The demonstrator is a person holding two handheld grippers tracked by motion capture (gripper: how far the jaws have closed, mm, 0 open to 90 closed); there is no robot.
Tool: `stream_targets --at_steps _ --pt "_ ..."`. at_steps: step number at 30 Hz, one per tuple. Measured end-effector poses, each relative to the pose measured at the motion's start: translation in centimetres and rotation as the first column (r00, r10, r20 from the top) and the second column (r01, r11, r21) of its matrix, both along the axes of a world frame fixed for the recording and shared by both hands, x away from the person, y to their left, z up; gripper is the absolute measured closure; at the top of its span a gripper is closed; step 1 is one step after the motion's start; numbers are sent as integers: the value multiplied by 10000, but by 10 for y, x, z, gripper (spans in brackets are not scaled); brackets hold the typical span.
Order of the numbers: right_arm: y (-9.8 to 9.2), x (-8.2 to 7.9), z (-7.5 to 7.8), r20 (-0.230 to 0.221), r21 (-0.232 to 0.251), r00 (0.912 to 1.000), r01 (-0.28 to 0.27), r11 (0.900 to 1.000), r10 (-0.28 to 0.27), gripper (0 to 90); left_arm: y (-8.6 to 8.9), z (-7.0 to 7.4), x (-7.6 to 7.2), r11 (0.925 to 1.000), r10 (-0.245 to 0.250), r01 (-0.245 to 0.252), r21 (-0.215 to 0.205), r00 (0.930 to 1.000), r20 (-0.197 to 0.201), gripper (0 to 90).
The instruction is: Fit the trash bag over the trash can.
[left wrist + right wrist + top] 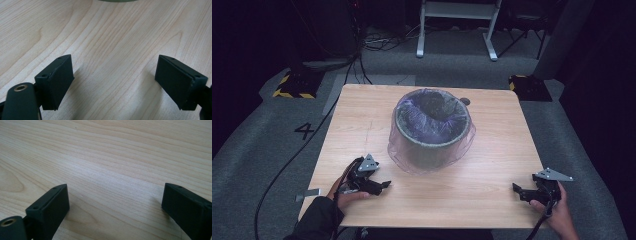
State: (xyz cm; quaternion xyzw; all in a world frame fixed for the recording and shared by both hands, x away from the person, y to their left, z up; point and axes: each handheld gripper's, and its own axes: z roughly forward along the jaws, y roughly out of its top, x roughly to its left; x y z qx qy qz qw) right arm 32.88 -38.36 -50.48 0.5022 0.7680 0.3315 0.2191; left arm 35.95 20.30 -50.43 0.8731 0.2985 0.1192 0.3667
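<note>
A grey round bin [432, 131] lined with a clear purple-tinted plastic bag [400, 150] stands at the middle of the wooden table [492, 170]. My left gripper [385, 186] rests near the table's front left, held by a hand, its tips pointing right toward the bin's foot. Its jaws stand wide apart over bare wood [113, 72] with nothing between them. My right gripper [515, 190] sits near the front right edge, tips pointing left. Its fingers [50, 207] are spread wide over bare wood too.
A small dark round thing [465, 101] lies just behind the bin. Beyond the table are a white frame's legs [457, 30], cables on grey carpet, and yellow-black striped bases [294, 85] at both far corners. Bare tabletop lies between the two grippers.
</note>
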Motion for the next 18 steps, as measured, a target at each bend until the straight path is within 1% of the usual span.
stream_targets --at_steps 18 --pt "0 -1 0 12 -2 10000 91 10000 -91 75 0 0 0 10000 3 -3 -1 10000 11 146"
